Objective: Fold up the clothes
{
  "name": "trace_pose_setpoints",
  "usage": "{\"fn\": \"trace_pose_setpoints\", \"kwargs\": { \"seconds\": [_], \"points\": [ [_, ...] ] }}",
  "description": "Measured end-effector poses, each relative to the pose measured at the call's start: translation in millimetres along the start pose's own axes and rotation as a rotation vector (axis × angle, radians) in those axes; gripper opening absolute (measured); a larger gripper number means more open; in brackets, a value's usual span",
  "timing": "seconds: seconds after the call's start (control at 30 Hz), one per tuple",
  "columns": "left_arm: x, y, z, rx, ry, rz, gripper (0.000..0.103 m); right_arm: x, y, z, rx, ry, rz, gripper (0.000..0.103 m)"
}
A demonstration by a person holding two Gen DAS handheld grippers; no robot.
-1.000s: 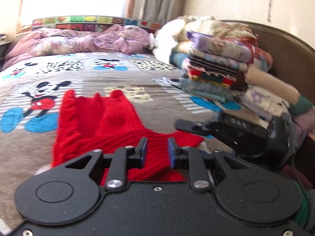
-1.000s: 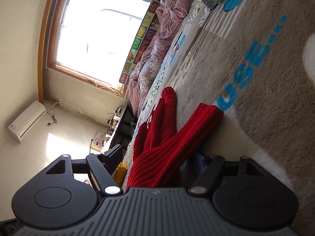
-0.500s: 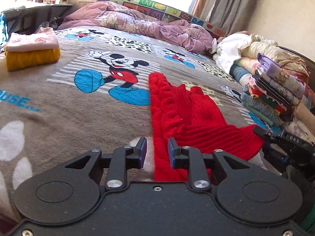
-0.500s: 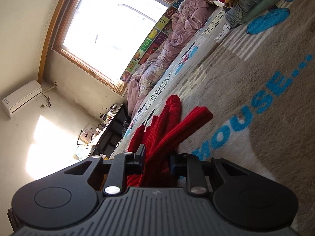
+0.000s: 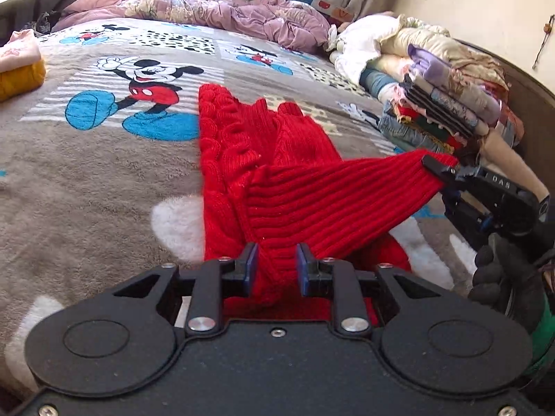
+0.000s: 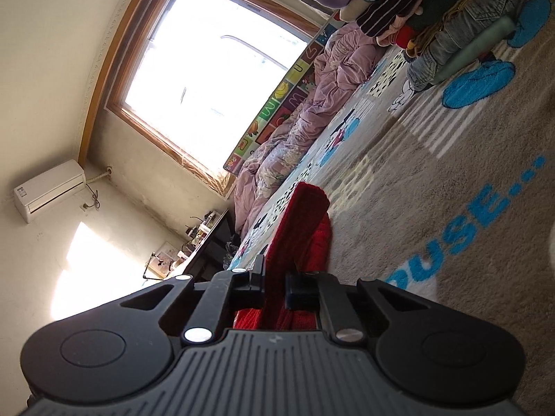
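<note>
left wrist view: your sweater (image 5: 277, 159) is one red ribbed knit, lying on the blanket (image 5: 86, 173) in the middle of the bed, crumpled and partly folded, with a wavy edge on its left side. one sleeve (image 5: 347, 194) is pulled out to the right and lifted off the blanket. your left gripper (image 5: 274, 270) sits at the near hem; its two blue pads are a narrow gap apart with a bunch of red knit filling that gap, so it's clamped on the sweater. your right gripper (image 5: 437, 168) comes in from the right, its black tip pinched on the sleeve's cuff. one gloved hand (image 5: 503, 277) shows below it. count: one sweater, two grippers, one tall pile of folded clothes (image 5: 444, 104) far right, one small stack (image 5: 19, 69) at the left edge with a pink piece on a yellow one, one purple quilt (image 5: 208, 10) at the back.

right wrist view: camera is rolled, so the bed runs up the right side. your right gripper (image 6: 275, 286) has its jaws nearly together with the red sleeve (image 6: 298, 222) squeezed between them; the sleeve runs straight away from the fingers, held off the blanket (image 6: 433, 190). the sweater (image 6: 319, 242) body lies just past it on the blanket. one window (image 6: 215, 76), one air conditioner (image 6: 48, 189), the same pile (image 6: 433, 17) top right.
</note>
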State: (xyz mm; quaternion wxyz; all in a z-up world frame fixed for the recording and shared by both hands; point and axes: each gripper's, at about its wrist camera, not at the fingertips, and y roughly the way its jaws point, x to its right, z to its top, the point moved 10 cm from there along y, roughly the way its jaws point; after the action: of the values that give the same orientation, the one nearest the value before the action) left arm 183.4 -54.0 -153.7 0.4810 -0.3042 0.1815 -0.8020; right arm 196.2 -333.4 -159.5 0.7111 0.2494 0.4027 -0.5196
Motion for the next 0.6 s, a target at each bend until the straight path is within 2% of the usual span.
{"fn": "trace_pose_setpoints", "kwargs": {
  "seconds": [0.1, 0.23, 0.33, 0.43, 0.53, 0.6],
  "points": [
    [-0.9, 1.5, 3.1, 0.01, 0.006, 0.025, 0.021, 2.4, -6.0, 5.5, 0.022, 0.033, 0.011, 0.011],
    [-2.6, 25.8, -17.9, -0.084, 0.06, 0.078, 0.023, 20.5, 9.7, -12.6, -0.075, 0.098, -0.03, 0.012],
    [-5.0, 20.8, -10.3, -0.094, 0.042, 0.076, 0.024, 29.0, 13.6, -23.3, -0.106, 0.146, -0.045, 0.015],
    [-6.9, 12.7, -1.9, -0.051, 0.01, 0.069, 0.024, 26.8, 13.2, -22.9, -0.105, 0.153, -0.023, 0.015],
    [-2.3, 10.5, 3.9, -0.011, 0.037, 0.084, 0.024, 21.8, 12.6, -20.4, -0.097, 0.131, -0.01, 0.015],
    [-1.1, 14.6, 3.6, -0.004, 0.054, 0.097, 0.03, 19.0, 13.3, -19.9, -0.098, 0.113, -0.011, 0.015]
  ]
}}
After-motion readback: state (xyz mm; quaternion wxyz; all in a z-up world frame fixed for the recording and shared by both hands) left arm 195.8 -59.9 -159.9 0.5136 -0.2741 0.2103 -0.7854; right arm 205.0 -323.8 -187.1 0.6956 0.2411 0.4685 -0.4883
